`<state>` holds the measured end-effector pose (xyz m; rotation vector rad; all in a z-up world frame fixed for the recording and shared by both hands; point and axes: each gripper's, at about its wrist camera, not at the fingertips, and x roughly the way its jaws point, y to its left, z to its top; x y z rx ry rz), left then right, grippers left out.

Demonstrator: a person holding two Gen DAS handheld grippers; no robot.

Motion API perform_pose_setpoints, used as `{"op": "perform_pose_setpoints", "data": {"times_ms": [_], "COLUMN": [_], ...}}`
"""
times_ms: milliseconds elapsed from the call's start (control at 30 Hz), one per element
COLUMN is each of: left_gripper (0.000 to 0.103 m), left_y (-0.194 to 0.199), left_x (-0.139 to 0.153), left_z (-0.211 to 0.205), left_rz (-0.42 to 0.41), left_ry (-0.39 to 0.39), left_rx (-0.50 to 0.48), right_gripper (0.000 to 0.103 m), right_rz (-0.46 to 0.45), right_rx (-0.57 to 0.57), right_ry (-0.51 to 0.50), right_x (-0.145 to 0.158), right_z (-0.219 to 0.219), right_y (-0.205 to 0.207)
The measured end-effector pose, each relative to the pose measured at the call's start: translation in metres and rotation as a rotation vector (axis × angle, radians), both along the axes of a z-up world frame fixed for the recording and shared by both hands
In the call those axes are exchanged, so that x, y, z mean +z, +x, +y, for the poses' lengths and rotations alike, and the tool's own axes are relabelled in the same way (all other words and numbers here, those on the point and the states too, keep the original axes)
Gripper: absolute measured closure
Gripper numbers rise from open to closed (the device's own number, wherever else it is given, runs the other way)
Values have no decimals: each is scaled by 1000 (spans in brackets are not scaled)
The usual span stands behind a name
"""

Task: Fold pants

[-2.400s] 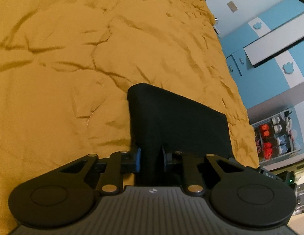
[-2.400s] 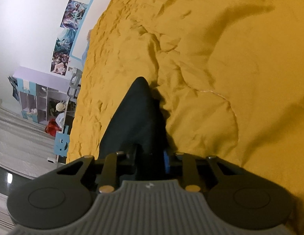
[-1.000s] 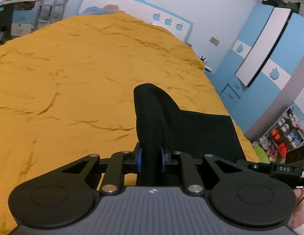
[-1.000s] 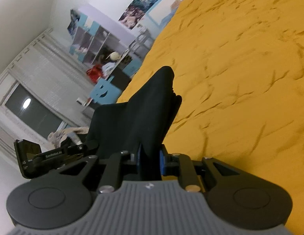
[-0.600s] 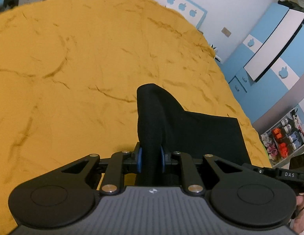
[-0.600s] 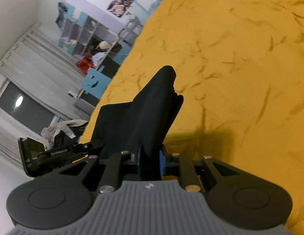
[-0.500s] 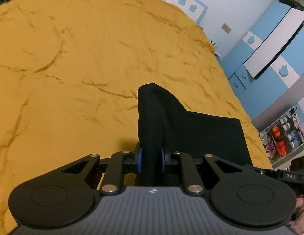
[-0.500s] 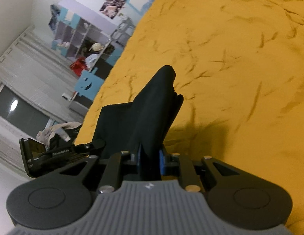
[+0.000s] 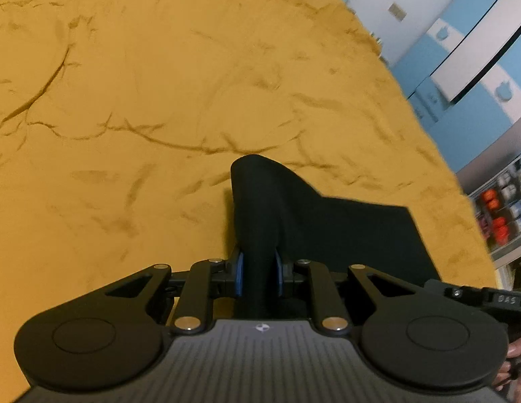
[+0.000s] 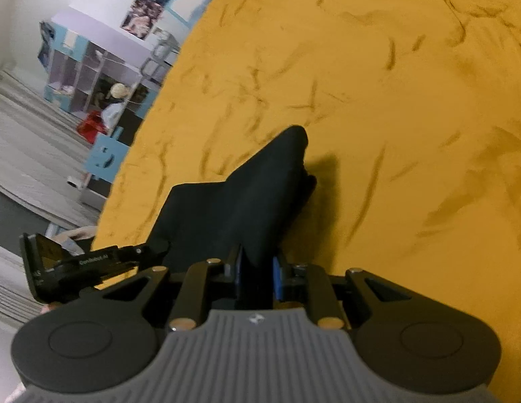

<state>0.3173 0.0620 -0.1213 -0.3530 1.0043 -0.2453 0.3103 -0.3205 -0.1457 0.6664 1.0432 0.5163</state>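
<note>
The black pants (image 9: 327, 221) hang stretched between my two grippers above the mustard-yellow bed cover (image 9: 159, 100). My left gripper (image 9: 258, 277) is shut on one corner of the cloth, which bulges up between its blue pads. My right gripper (image 10: 257, 277) is shut on the other corner of the pants (image 10: 233, 208). The right gripper shows at the lower right edge of the left wrist view (image 9: 489, 299). The left gripper shows at the left of the right wrist view (image 10: 89, 262). The lower part of the pants is hidden behind the grippers.
The bed cover (image 10: 395, 100) is wrinkled and fills most of both views. Blue and white wardrobes (image 9: 479, 60) stand past the bed's right edge. A purple shelf unit (image 10: 92, 67) and a blue chair (image 10: 104, 159) stand past its left edge.
Both grippers have tilted down and moved closer to the bed cover with the pants still held. The room walls have slid out of the top of both views.
</note>
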Motion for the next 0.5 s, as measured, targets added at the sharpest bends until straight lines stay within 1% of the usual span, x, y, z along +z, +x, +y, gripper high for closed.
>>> {"op": "perform_pose_setpoints", "data": {"times_ms": [100,167,233,267,333,400,467,500], "left_gripper": [83,82,81,80,76,75,77,77], "left_y": [1,1,0,-1,0,0,-1,-1], "left_x": [-14,-21,-25,-24,-16,-6,9,17], "left_z": [7,11,13,14,15,17,14,12], "left_rz": [28,31,33,32,27,12,-44,-84], "left_ry": [-22,-34,-39,-42,-36,-11,51,75], "left_rx": [6,3,2,1,-9,-24,-21,-24], "right_gripper": [91,92,92,92,87,77,75,75], "right_rz": [49,73,80,75,66,38,-40,-79], "right_rx": [-18,-28,-31,-26,-7,4,-3,-7], "right_ry": [45,59,66,66,57,10,-80,-104], "right_x": [-24,-38,-47,-47,-41,-28,-8,1], "right_z": [-11,-13,-14,-14,-17,-18,-20,-22], "right_y": [4,6,5,5,3,4,7,10]}}
